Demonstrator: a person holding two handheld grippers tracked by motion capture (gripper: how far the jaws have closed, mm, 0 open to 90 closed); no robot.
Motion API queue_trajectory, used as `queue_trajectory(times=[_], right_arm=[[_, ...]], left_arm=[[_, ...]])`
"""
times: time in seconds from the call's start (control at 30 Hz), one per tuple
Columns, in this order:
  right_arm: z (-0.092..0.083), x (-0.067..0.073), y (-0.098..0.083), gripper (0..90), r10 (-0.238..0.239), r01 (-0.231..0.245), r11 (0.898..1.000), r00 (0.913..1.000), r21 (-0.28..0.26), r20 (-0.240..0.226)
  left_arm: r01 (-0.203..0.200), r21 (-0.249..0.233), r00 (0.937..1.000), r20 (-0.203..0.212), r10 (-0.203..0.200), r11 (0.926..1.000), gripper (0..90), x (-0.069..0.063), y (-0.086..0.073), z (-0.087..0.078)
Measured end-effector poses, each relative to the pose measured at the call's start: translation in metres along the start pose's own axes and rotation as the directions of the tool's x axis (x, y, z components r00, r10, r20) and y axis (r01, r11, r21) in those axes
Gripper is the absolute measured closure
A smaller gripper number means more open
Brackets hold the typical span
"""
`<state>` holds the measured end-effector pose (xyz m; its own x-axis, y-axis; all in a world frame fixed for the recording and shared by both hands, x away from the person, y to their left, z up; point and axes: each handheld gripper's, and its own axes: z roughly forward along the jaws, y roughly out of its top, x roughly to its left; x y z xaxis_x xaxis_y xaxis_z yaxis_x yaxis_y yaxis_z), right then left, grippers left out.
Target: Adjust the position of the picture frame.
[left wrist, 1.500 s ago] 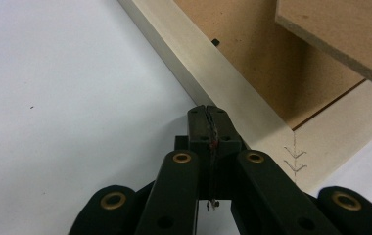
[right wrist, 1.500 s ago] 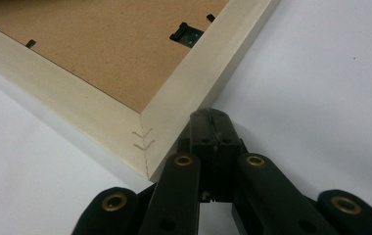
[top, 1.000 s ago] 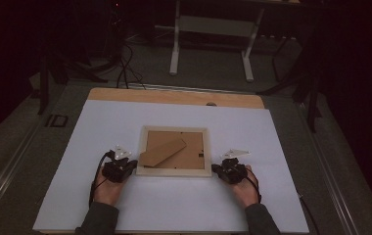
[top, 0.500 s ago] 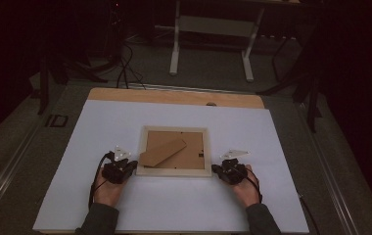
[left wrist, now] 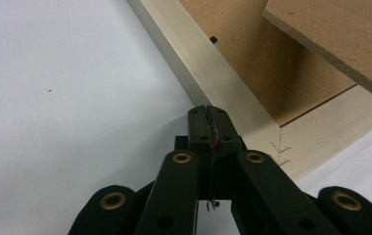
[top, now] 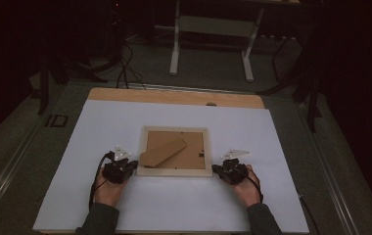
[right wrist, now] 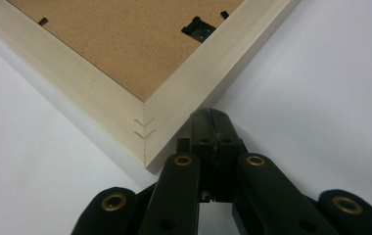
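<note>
Left gripper (left wrist: 208, 115): jaws pressed together w/ nothing between, tips at the near-left corner of the picture frame (top: 175, 151). Right gripper (right wrist: 211, 117): jaws likewise closed on nothing, tips just beside the frame's near-right corner (touching or not, can't tell). Frame lies face down mid-surface, brown backing up, its stand flap (top: 163, 151) lifted at an angle. White surface (top: 272, 205) underneath; a hand behind each gripper near the front edge.
</note>
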<state>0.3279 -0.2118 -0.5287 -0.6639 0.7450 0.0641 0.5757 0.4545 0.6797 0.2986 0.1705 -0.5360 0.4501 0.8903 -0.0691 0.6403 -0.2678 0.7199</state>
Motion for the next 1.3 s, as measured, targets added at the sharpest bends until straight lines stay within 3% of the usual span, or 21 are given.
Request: queue_trajectory(times=[0.2, 0.63, 0.77, 1.07, 1.3], right_arm=[[0.001, -0.002, 0.000, 89.6, 0.007, -0.007, 1.000, 0.9999, -0.009, -0.010], [-0.005, -0.001, 0.005, 82.5, -0.008, 0.007, 0.999, 0.9998, -0.051, -0.017], [-0.009, -0.002, 0.007, 79.6, -0.006, 0.004, 0.998, 0.9997, -0.069, -0.022], [-0.017, -0.006, 0.009, 77.2, 0.002, -0.004, 0.995, 0.9998, -0.097, -0.022], [-0.020, -0.008, 0.010, 74.7, 0.007, -0.009, 0.994, 0.9998, -0.107, -0.020]], left_arm=[[0.005, 0.006, 1.0000, 0.002, -0.005, 1.0000, 89.6, 0.003, 0.000, 0.002], [0.014, -0.004, 0.9999, -0.005, -0.014, 0.9999, 77.8, 0.005, 0.002, -0.002], [0.039, -0.012, 0.9990, 0.020, -0.039, 0.9992, 74.3, 0.009, 0.004, -0.004], [0.052, 0.003, 0.9983, 0.025, -0.052, 0.9987, 67.5, 0.012, 0.008, -0.005], [0.063, -0.018, 0.9979, -0.008, -0.064, 0.9978, 63.8, 0.016, 0.009, -0.011]])
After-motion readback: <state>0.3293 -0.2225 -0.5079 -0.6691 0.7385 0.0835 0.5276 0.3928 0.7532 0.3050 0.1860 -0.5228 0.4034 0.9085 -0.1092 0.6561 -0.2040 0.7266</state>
